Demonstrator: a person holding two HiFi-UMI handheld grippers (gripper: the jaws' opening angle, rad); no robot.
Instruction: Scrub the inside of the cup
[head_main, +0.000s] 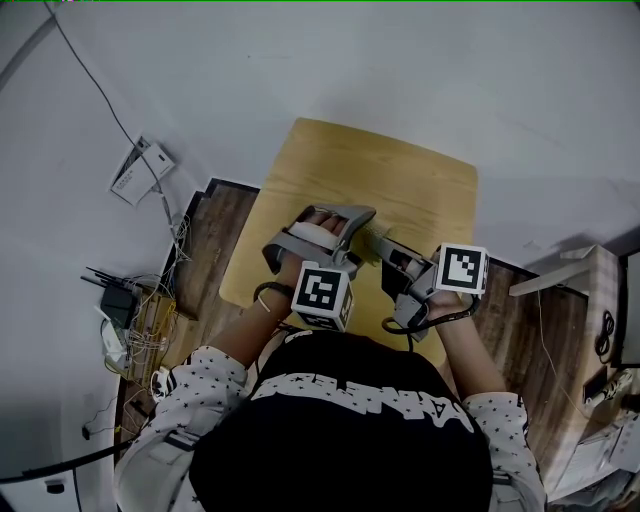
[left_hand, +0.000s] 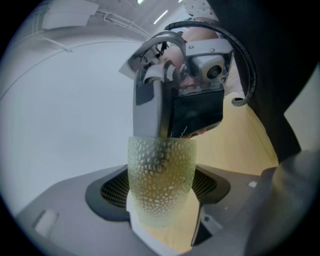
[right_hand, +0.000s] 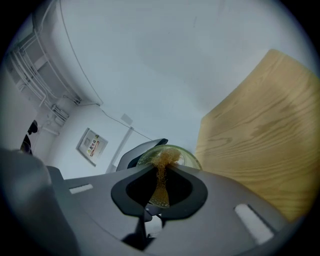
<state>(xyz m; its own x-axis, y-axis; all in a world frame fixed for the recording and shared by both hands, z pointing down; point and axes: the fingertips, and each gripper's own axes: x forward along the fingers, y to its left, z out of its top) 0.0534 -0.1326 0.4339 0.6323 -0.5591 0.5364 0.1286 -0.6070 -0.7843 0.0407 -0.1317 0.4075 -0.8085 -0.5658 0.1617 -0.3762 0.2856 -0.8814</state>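
Observation:
A pale yellow-green cup (left_hand: 161, 180) with a dimpled wall sits between the jaws of my left gripper (left_hand: 160, 202), which is shut on it, mouth pointing away. My right gripper (left_hand: 172, 107) meets the cup's mouth from the far side. In the right gripper view I look into the cup's round opening (right_hand: 175, 156). A golden-brown wiry scrubber (right_hand: 161, 175) is pinched in my right gripper (right_hand: 161, 182) and reaches inside. In the head view both grippers meet above the table's near edge, left gripper (head_main: 335, 235) and right gripper (head_main: 388, 252); the cup is mostly hidden there.
A light wooden table (head_main: 400, 180) lies under the grippers. Cables and small devices (head_main: 130, 300) sit on the floor at the left, with a white box (head_main: 140, 172) beyond them. A pale wooden piece of furniture (head_main: 590, 290) stands at the right.

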